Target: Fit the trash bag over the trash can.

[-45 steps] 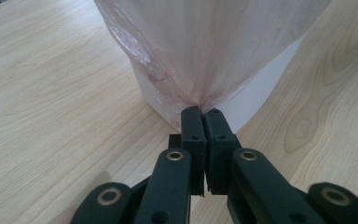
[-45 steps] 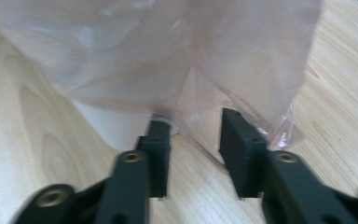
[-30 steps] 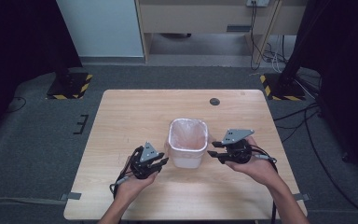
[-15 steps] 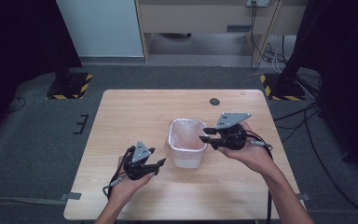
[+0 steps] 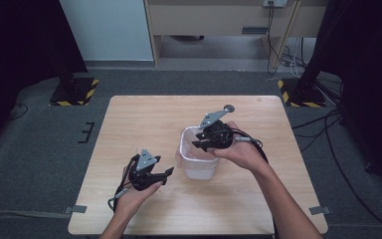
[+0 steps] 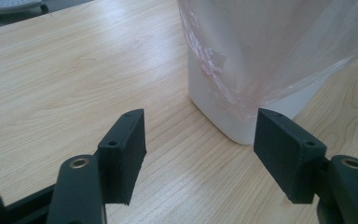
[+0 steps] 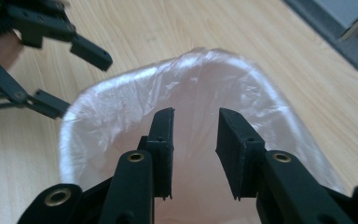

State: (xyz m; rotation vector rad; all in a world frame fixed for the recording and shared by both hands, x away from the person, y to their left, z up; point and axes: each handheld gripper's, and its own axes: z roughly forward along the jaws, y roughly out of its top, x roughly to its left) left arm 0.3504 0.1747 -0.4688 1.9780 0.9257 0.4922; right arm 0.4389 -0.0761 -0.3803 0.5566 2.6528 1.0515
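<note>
Below right tool (image 5: 199,144), lined bin (image 5: 197,168)

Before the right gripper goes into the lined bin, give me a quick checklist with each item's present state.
1. Right gripper over the bin opening: ok.
2. Right jaws apart with nothing between them, having just been closing: ok.
3. Left gripper clear of the bin, jaws just opened, nothing held: ok.
4. Bag draped over the rim: ok.
5. Bin upright on the table: ok.
6. Bin contents: cannot tell.
</note>
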